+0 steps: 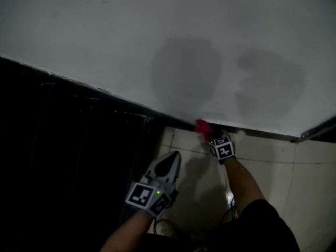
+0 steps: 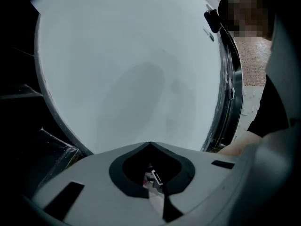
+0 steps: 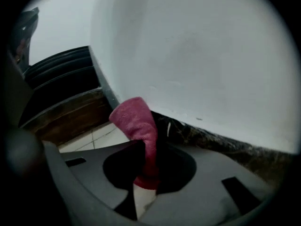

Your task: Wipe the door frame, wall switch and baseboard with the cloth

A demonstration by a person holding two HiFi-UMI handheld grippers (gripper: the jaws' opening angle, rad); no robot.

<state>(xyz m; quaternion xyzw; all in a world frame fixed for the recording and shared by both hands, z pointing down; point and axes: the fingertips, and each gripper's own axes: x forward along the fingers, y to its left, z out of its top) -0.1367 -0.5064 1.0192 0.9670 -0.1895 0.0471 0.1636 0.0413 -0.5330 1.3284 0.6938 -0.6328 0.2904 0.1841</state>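
Observation:
A red cloth (image 1: 202,126) is pinched in my right gripper (image 1: 216,136), whose jaws are shut on it. In the right gripper view the cloth (image 3: 141,131) sticks up from the jaws, its tip against the dark baseboard (image 3: 225,142) where the white wall (image 3: 202,55) ends. The baseboard (image 1: 262,133) runs as a dark strip under the wall (image 1: 184,46) in the head view. My left gripper (image 1: 169,163) hangs lower left, jaws shut with nothing in them, away from the wall. In its own view the left gripper (image 2: 150,147) faces the white wall (image 2: 131,65).
A dark door frame (image 1: 68,135) fills the left. Pale floor tiles (image 1: 262,167) lie below the baseboard. Two grey shadows mark the wall (image 1: 186,72). A dark frame edge (image 2: 233,79) and a person's arm (image 2: 240,142) show at the right of the left gripper view.

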